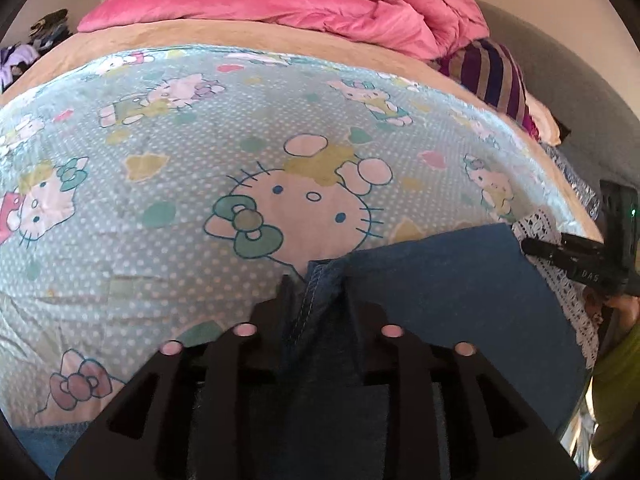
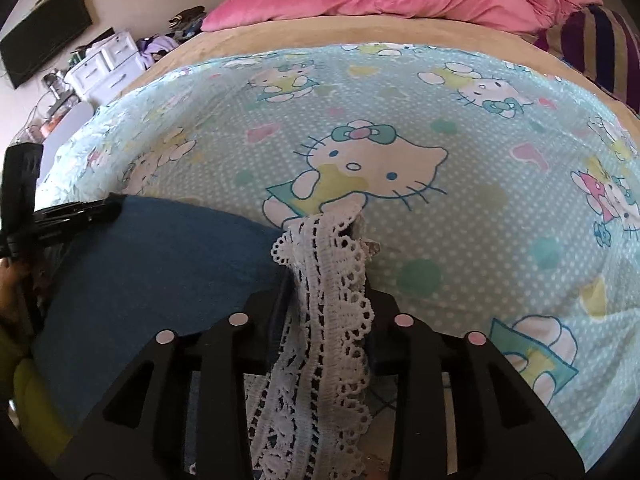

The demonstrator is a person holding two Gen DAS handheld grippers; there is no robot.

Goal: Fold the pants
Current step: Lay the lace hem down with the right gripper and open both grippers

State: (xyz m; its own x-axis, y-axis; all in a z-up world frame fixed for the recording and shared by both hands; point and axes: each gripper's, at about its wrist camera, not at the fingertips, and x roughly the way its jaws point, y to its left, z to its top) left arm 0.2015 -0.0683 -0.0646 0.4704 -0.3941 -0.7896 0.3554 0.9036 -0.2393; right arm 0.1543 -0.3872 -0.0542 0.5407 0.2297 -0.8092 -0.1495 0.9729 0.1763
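Two grippers hold the pants at the near edge of the bed. Blue denim lies flat on the cartoon-cat sheet, stretched between the two tools.

Left gripper: its jaws stand partly closed with a bunched, stitched denim edge between them — the cloth fills the gap and rises past the fingertips. From the right wrist view this same tool shows side-on at the far left corner of the denim.

Right gripper: its jaws are likewise narrowed, pinching a band of white lace trim that runs up between the fingers and over their tips — the lace hangs down toward the camera.

Pink bedding is heaped at the far end of the bed, with a striped pillow at its right. A white drawer unit stands beside the bed at the left.
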